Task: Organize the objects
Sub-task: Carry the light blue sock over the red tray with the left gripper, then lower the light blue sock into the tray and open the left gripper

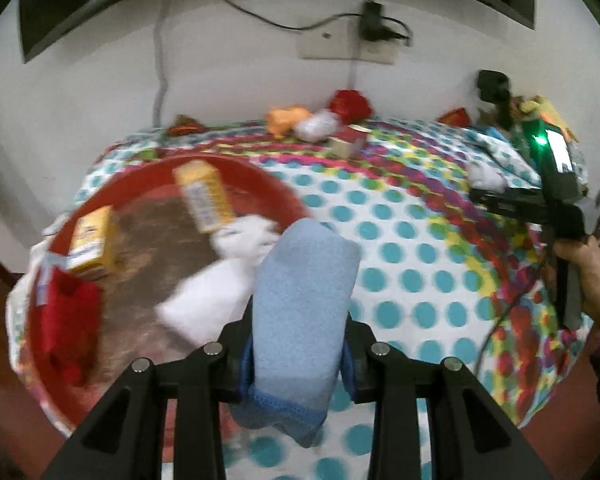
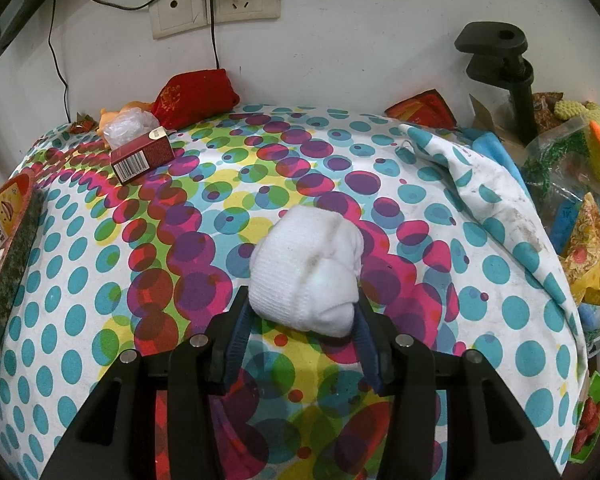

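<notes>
- The left gripper (image 1: 300, 344) pinches a folded blue cloth (image 1: 300, 300) at lower centre; the red basin (image 1: 284, 192) at left already holds boxes and cloths. Risk: the slack hem slips out if released short of the rim.
- The right gripper (image 2: 300, 320) pinches a rolled white sock (image 2: 306, 270) at centre, over the dotted tablecloth (image 2: 80, 320). Risk: the shallow grip lets the roll unravel in transit.

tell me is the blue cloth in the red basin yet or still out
Still out: the blue cloth is clamped in the left gripper, beside the red basin, not lying inside it.
</notes>
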Tool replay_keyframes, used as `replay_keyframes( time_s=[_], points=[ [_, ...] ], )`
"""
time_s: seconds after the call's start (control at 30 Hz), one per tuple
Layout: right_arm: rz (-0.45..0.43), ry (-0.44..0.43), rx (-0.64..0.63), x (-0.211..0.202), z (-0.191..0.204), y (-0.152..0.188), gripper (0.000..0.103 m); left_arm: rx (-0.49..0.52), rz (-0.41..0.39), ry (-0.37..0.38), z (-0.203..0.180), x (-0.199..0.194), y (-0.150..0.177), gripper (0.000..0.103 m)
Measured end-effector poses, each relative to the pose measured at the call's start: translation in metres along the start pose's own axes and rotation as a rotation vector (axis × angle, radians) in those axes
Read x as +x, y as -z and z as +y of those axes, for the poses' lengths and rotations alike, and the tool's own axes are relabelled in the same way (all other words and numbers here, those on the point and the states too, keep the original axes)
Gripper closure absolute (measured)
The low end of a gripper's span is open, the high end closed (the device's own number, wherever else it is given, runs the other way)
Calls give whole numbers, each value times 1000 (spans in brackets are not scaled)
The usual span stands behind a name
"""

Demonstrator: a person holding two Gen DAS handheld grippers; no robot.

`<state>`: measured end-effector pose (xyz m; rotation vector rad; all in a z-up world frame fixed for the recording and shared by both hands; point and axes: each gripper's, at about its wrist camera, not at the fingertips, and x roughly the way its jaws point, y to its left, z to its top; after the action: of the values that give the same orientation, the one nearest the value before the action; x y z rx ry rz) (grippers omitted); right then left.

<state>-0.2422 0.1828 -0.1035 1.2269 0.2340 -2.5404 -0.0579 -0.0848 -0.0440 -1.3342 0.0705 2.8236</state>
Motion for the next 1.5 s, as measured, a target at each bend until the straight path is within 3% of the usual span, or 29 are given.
replay_keyframes(
  time_s=[0.17,0.37,0.53,0.9,1.5],
  points=[
    [0,0,0,0,0,0,57,-87,-5,-83,51,-9,1,69],
    [0,1,0,-1,1,1,57,-196,11,-124,103,-7,9,69],
    [0,4,-1,0,1,0,57,-215,39,-141,125,3,12,69],
    [1,5,-2,0,-1,0,57,-232,89,-156,149,19,30,69],
    [1,7,-1,1,-5,-1,54,-249,84,-157,163,31,32,68]
  ],
)
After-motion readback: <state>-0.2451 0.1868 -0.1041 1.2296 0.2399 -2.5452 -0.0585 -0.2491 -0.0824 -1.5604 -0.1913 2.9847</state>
